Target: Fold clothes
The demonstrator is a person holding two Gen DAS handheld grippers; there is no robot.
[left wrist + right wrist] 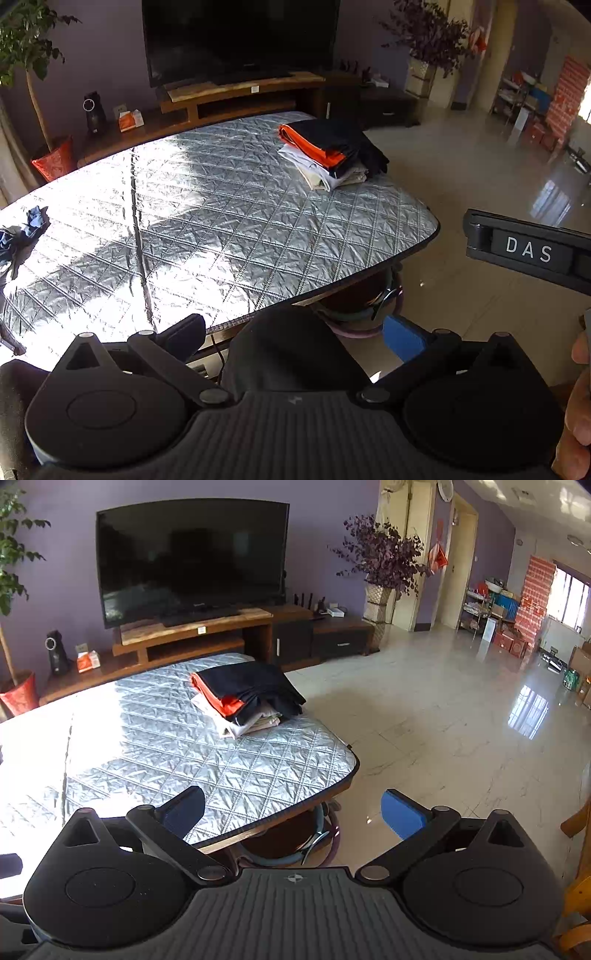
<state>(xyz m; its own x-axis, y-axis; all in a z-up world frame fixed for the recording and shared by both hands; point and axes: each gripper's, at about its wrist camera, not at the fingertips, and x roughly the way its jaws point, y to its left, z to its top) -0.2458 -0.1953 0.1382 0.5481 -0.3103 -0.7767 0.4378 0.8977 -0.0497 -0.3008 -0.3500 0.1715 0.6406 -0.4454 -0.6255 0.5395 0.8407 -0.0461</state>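
While both pairs of tongs hang over the near edge of the table (110, 746), neither one has hold of anything: the left gripper (295, 338) stands with its two fingers spread wide, and the right gripper (295, 814) is spread just the same, empty air between its blue pads. Ahead of both, toward the far right corner of the quilted silver cover, sits one stack of folded clothes (245, 698), with a dark garment lined in orange on top and two or three pale pieces beneath, though I cannot count the layers for certain. Off to the far left of the left tongs lies one crumpled blue garment (22, 236), loose at the table's edge and well apart from the stack. Beyond the table stands one television (192, 561) on a wooden stand (192, 631). One red plant pot (20, 696) sits left of it, and one dried purple plant (384, 554) to the right.
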